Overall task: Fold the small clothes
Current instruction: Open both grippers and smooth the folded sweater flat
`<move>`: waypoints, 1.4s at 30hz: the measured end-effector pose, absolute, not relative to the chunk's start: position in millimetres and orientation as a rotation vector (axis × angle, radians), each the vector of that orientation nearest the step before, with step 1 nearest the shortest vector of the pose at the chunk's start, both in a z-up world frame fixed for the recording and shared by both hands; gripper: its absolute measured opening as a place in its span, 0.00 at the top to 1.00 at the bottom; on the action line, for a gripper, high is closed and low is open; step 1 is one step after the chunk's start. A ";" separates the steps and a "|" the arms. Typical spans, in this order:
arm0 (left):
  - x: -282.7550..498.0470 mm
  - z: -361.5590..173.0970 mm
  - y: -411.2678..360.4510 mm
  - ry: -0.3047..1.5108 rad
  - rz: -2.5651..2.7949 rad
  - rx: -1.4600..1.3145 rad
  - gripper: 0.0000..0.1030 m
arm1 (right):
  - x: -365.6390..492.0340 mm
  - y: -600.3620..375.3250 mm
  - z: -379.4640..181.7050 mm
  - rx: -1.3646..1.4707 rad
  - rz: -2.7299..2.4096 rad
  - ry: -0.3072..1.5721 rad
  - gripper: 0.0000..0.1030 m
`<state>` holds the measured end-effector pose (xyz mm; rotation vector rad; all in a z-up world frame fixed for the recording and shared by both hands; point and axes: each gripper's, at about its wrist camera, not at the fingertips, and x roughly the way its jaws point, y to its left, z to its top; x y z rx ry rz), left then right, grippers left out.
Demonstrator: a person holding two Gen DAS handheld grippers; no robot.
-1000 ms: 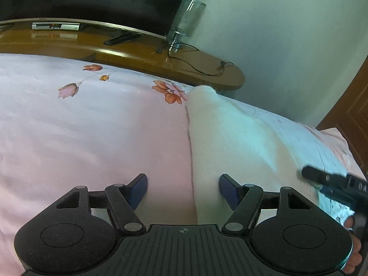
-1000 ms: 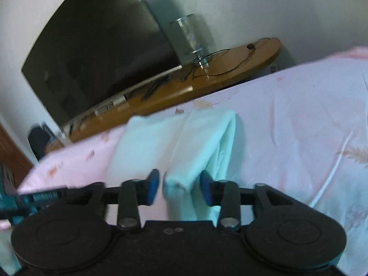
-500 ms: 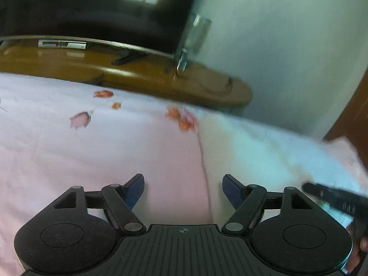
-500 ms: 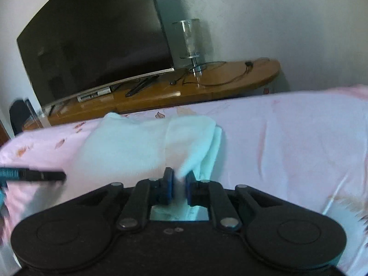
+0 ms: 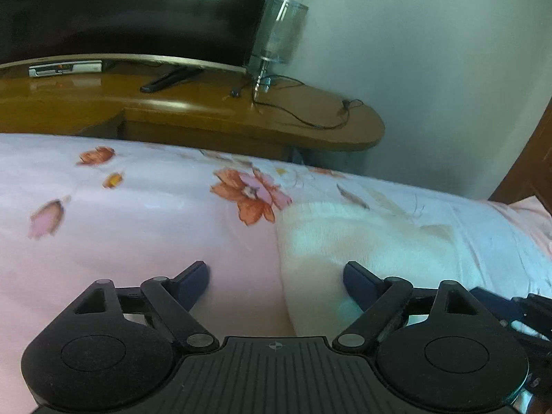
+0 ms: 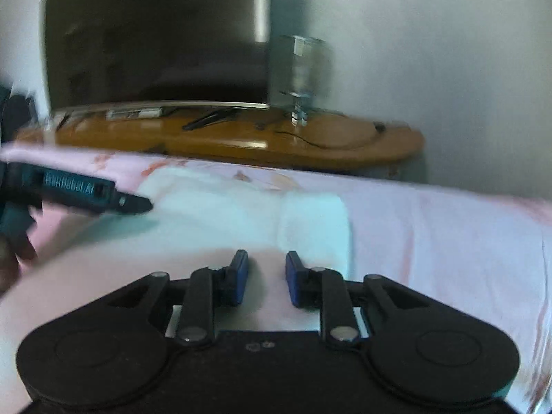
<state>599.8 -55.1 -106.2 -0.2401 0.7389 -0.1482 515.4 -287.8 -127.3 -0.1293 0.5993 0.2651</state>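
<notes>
— Pink flowered bedspread [image 5: 120, 241], wooden TV stand [image 5: 207, 117] behind it at twelve o'clock. Where's the garment?

— White cloth [image 6: 248, 207] lies flat on the bed, its long axis running nine to three in the right wrist view, with a folded-over band at its three o'clock end.

— And the grippers?

— Left gripper [image 5: 276, 276] has its jaws spreading wide; the cloth's left edge runs up between them, but the pads aren't pressing it. Right gripper [image 6: 265, 276] sits with a narrow gap and nothing in it (only bare sheet shows there), the cloth just beyond at twelve to one o'clock.

— Which one's nearer?

— I'd say the left, already over the edge. The right would need to reach forward to that folded end.
</notes>
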 end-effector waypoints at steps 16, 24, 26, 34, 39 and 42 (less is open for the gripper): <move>564.3 -89.4 -67.1 0.708 -0.213 -0.207 0.09 | 523.4 -297.7 -101.4 -0.034 0.223 0.589 0.75; 554.7 -96.5 -68.8 0.752 -0.229 -0.178 0.04 | 524.7 -290.2 -115.3 -0.060 0.232 0.638 0.75; 537.7 -89.8 -63.0 0.720 -0.241 -0.176 0.04 | 502.0 -292.7 -99.3 -0.048 0.249 0.590 0.77; 506.0 -98.7 -61.9 0.752 -0.236 -0.158 0.03 | 473.4 -278.0 -117.1 -0.172 0.263 0.623 0.75; 459.6 -99.6 -45.6 0.740 -0.215 -0.186 0.03 | 432.0 -288.0 -86.3 -0.129 0.315 0.564 0.74; 443.3 -116.5 -44.1 0.774 -0.200 -0.201 0.03 | 409.8 -285.4 -100.6 -0.147 0.347 0.605 0.73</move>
